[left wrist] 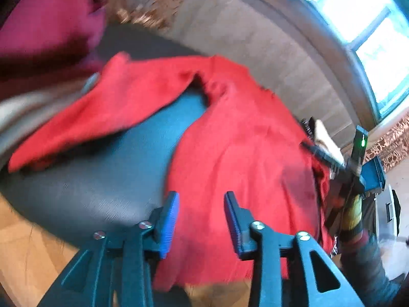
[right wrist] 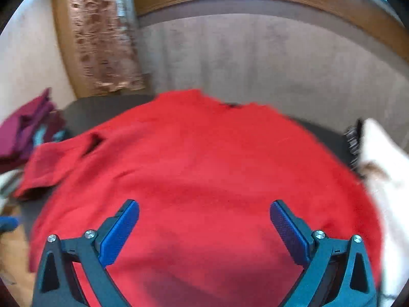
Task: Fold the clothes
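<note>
Dark round table (left wrist: 102, 184), red shirt (right wrist: 204, 166) spread flat, left tool (left wrist: 202, 217) and right tool (right wrist: 204, 230) above it, both released.

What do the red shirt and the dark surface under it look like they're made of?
Red shirt: soft, matte knit fabric, likely cotton; it drapes and wrinkles without shine, though motion blur hides the weave. Dark surface: smooth grey-black material with a faint sheen and fine grain, possibly vinyl or faux leather; not certain.

Magenta pile (right wrist: 28, 128) left, white cloth (right wrist: 383, 179) right.
</note>
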Demonstrator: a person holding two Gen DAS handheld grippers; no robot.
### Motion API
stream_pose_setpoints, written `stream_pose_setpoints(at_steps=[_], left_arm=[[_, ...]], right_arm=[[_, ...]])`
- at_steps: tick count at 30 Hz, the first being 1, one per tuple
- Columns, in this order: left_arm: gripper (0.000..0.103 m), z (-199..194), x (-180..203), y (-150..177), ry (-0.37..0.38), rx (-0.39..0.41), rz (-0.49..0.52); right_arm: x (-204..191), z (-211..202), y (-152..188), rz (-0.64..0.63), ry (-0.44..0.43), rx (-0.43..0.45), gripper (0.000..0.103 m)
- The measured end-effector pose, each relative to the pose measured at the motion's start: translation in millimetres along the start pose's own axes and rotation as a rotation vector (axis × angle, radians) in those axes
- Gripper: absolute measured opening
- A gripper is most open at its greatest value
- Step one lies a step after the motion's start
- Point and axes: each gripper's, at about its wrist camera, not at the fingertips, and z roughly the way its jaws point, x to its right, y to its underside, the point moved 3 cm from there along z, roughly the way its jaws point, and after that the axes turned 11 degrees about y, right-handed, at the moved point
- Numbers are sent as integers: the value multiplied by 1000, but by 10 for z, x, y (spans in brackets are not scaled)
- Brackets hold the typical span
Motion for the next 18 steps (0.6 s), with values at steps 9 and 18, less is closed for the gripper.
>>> stream_pose_setpoints(at_steps=[9, 18], left_arm=[[39, 738, 41, 267, -154, -106, 169], [27, 376, -110, 462, -174, -140, 109]], right_arm=[[22, -108, 727, 53, -79, -30, 103], [55, -214, 1087, 80, -151, 13, 103]])
